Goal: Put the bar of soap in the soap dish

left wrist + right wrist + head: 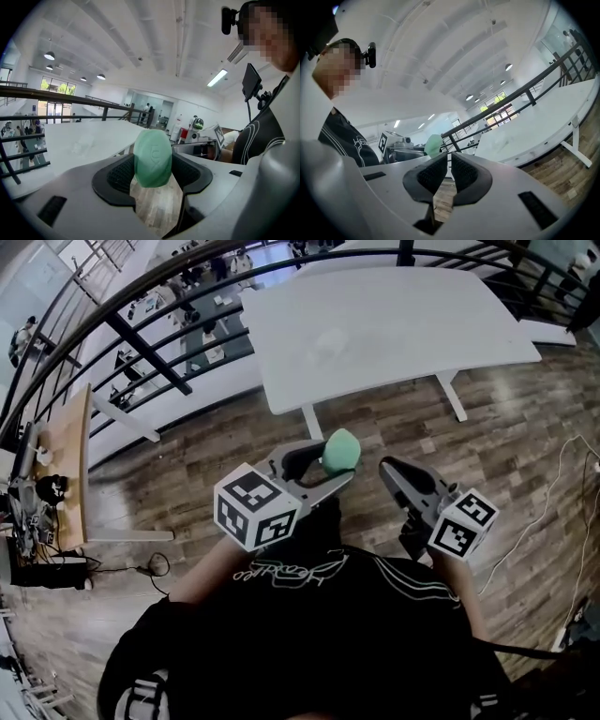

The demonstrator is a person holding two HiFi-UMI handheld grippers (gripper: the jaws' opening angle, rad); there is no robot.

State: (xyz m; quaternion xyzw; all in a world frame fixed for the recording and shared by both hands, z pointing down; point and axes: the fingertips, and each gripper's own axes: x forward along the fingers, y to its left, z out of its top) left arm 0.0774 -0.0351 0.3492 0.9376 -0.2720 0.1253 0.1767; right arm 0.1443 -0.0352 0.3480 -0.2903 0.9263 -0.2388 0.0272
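The green oval bar of soap (341,450) (152,157) is clamped upright between the black pads of my left gripper (339,463) (153,165), held in the air over the wooden floor, short of the white table (394,324). From the right gripper view the soap (433,143) shows at the left. My right gripper (387,469) (450,166) hovers beside it on the right, its jaws drawn together with nothing between them. A faint pale translucent shape (328,341) lies on the table top; I cannot tell what it is.
A black metal railing (141,343) runs behind and left of the table, with a lower floor beyond it. The table's white legs (452,395) stand on the wood floor. A wooden bench with gear (66,465) is at far left, and cables (553,502) trail at right.
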